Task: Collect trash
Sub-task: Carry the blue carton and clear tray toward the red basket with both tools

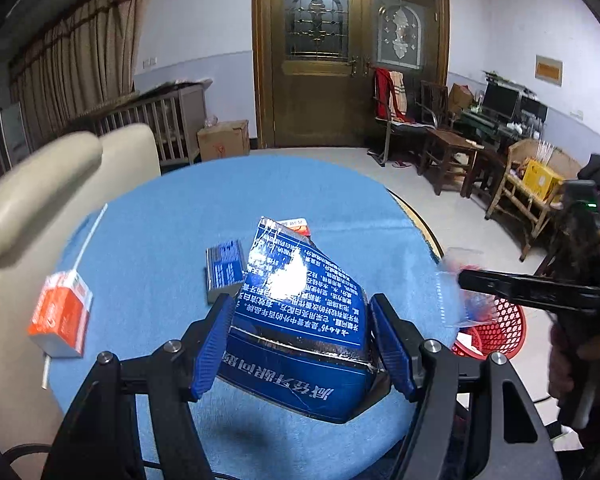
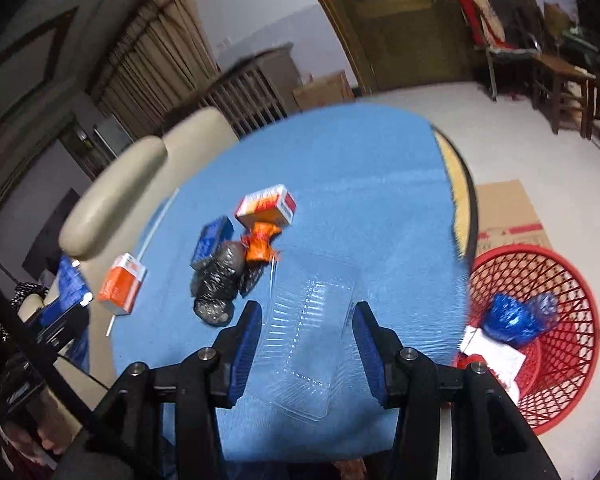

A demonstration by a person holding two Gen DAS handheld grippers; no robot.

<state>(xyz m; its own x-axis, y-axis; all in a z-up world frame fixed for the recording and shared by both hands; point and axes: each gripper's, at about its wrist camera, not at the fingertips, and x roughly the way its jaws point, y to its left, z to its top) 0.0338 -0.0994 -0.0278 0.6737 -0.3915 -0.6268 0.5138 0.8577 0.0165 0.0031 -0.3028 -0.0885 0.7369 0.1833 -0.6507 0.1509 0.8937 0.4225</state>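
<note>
My left gripper [image 1: 302, 300] is shut on a crumpled dark blue carton [image 1: 296, 344] with white print, held above the blue table [image 1: 160, 240]. My right gripper [image 2: 308, 308] is shut on a clear plastic tray [image 2: 304, 344], its pads pressing on both long sides. In the left wrist view that right gripper [image 1: 462, 280] holds the tray [image 1: 452, 292] past the table's right edge, over a red mesh basket [image 1: 508, 320]. The basket [image 2: 572, 320] stands on the floor and holds a blue bag [image 2: 512, 316] and white paper [image 2: 492, 348].
On the table lie an orange carton [image 2: 122, 284], a small blue box [image 2: 212, 240], an orange-white box [image 2: 266, 208], black bags [image 2: 220, 280] and an orange wrapper [image 2: 260, 244]. A beige chair [image 2: 112, 200] stands at the table's left. Flat cardboard [image 2: 504, 216] lies behind the basket.
</note>
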